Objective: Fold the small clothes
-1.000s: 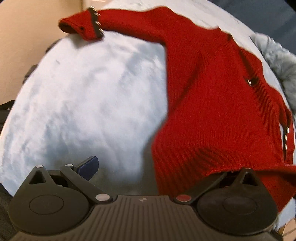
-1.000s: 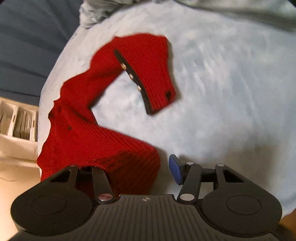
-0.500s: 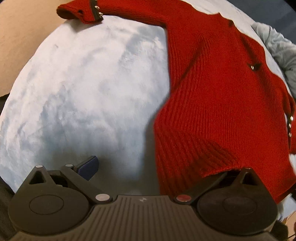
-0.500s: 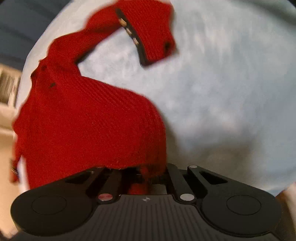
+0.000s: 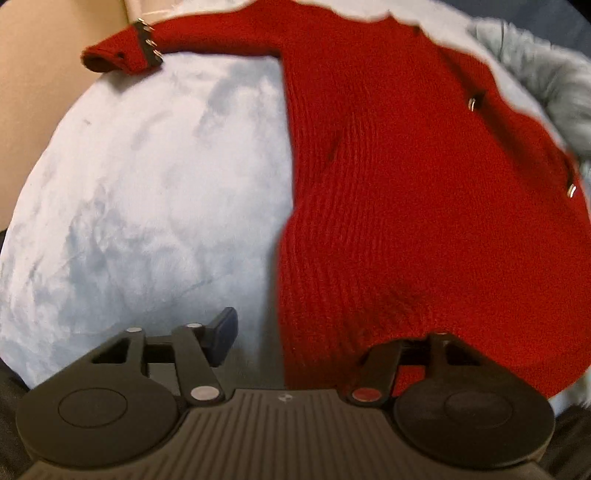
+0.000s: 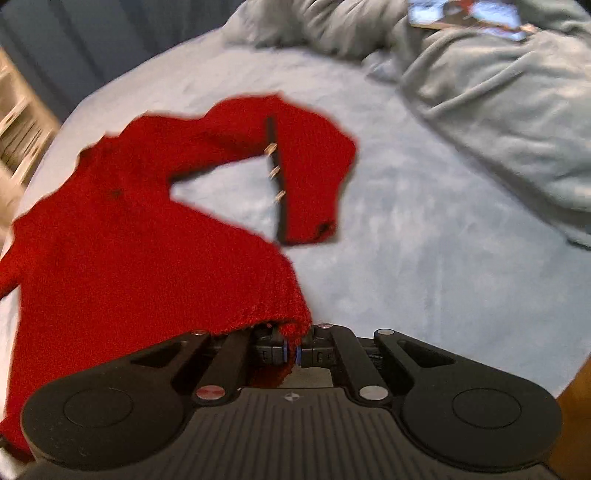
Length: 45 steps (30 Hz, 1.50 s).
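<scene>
A small red knit sweater (image 5: 406, 192) lies spread on a pale blue bed cover (image 5: 147, 206). Its left sleeve, with a buttoned cuff (image 5: 125, 55), stretches to the far left. My left gripper (image 5: 314, 332) is open; its left fingertip (image 5: 221, 328) shows and its right finger is hidden under the sweater's hem. In the right wrist view the sweater (image 6: 129, 258) fills the left, its other sleeve (image 6: 306, 177) bent down. My right gripper (image 6: 293, 350) is shut on the sweater's hem corner.
A crumpled grey-blue blanket (image 6: 498, 92) lies at the back right of the bed, also showing in the left wrist view (image 5: 546, 85). A phone or booklet (image 6: 469, 14) rests on it. A shelf (image 6: 18, 122) stands at the far left.
My right gripper closed on the sweater's hem corner and drew back, lifting it. My left gripper stayed open at the hem, and its fingers moved slightly inward.
</scene>
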Tool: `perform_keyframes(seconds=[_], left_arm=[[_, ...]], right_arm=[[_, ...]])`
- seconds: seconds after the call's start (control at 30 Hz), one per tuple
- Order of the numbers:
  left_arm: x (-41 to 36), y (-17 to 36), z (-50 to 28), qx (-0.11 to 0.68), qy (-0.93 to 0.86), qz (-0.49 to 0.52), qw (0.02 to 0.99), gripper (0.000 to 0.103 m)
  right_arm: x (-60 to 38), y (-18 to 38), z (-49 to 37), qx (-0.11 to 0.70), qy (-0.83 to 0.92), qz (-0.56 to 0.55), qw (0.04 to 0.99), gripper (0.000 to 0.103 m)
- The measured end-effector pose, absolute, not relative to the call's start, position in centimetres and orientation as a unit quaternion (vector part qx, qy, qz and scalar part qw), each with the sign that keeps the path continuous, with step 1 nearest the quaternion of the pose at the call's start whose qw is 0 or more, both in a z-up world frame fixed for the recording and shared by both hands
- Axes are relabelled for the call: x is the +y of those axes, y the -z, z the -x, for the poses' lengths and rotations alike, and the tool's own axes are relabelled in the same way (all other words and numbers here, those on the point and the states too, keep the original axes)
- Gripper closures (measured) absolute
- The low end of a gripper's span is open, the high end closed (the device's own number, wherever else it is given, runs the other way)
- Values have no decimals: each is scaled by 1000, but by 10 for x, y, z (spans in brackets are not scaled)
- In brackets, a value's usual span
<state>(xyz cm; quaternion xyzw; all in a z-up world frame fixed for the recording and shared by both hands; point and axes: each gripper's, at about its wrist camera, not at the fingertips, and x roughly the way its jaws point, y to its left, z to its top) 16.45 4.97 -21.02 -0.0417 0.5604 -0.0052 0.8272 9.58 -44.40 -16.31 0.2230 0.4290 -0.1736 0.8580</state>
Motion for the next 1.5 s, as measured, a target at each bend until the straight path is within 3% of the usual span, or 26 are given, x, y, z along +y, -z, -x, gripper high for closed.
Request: perform_keyframes(seconds=[0.07,0.1,0.13,0.6,0.77,0.8,0.83,0.87,1.0,1.2,1.5], left_arm=[[58,200,-164,551,-6,54,833,27],[63,197,-163,546,-8,62,835,12],[66,195,-162,540,-11,67,839,3],[34,231,-143,589,-44,28,806,2],[41,226,-132,569,-44,34,820,28],[35,222,-130,563,-29,17,826,46],[27,220,-126,554,1,-1,832,87],[19,217,-122,550,37,-10,834,99],[9,187,-114,519,66,-57,850,100],[91,92,-88,434,48,-108,893,100],[103,163,-78,497,19,-161,853,100]], right_arm=[[-454,145,-90,395,197,-234,866,100],[-460,134,-89,378,206,-232,872,100],[-467,125,-90,369,205,-226,878,100],[-507,90,-132,366,228,-240,870,100],[-508,98,-131,376,231,-247,863,100],[-505,101,-129,380,229,-242,863,100],[-502,105,-128,384,228,-238,863,100],[-499,108,-126,391,226,-232,862,100],[-480,113,-110,419,211,-202,860,100],[-417,88,-51,430,123,-112,887,101],[-382,186,-17,554,148,-70,816,103]])
